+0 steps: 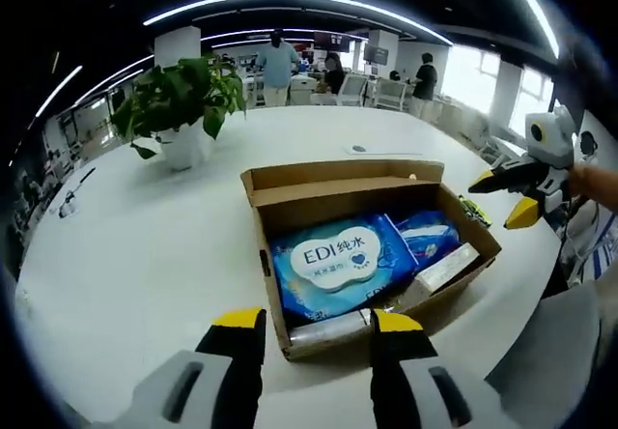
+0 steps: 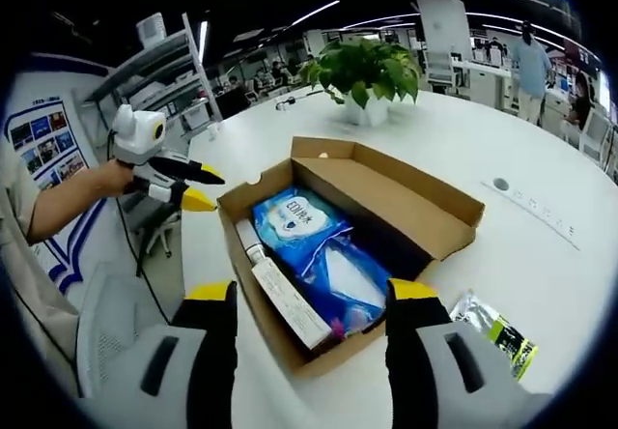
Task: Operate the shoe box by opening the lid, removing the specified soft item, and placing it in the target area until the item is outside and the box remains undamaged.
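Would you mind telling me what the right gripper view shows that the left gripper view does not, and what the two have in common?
The right gripper view alone shows a small green and black packet lying on the table beside the box, and shelving at the left. The left gripper view alone shows the box's near end wall head-on. Both share the open cardboard box, the blue wipes pack inside it, the potted plant and the white table.
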A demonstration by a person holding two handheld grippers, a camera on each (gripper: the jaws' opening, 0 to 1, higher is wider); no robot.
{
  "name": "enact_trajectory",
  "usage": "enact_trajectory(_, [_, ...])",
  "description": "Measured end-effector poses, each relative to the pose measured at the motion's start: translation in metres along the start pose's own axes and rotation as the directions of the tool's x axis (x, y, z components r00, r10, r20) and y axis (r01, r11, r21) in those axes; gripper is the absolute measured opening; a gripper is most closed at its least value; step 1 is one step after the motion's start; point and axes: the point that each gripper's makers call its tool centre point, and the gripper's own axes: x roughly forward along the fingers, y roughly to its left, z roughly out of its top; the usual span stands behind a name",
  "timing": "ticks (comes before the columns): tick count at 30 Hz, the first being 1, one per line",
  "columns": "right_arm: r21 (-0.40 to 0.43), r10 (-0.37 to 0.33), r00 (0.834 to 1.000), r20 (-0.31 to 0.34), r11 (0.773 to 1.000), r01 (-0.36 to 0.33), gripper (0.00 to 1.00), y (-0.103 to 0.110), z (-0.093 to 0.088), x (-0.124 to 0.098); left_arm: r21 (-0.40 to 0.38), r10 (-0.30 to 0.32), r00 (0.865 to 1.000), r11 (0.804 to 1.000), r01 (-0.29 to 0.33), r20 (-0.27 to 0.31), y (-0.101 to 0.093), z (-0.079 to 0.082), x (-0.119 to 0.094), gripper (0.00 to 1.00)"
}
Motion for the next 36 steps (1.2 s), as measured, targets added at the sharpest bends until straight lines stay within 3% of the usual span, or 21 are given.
enact_trajectory(8, [0.0,0.008,0.999,-0.037,1.0,-0.008,0.49,0.008,-0.005,0.021,-0.067,0.06,0.998,0.996,-0.062,-0.024,0.021,-0.016,0.004,0.25])
enact_trajectory(21, [0.079,0.004,0.999,-0.047,0.997,-0.001,0.38,0.013,-0.004,0.052,-0.136,0.059,0.998,0.989,-0.061,-0.021,0.026,-0.017,0.009,0.08])
enact_trajectory(27, [0.111,0.004,0.998,-0.059,0.994,0.003,0.32,0.013,-0.006,0.068,-0.144,0.048,0.999,0.988,-0.047,0.0,0.023,-0.017,0.011,0.05])
enact_trajectory(36, [0.131,0.023,0.996,-0.082,0.991,-0.012,0.34,0.019,-0.011,0.085,-0.162,0.043,0.999,0.986,-0.041,0.012,0.022,-0.018,0.012,0.05])
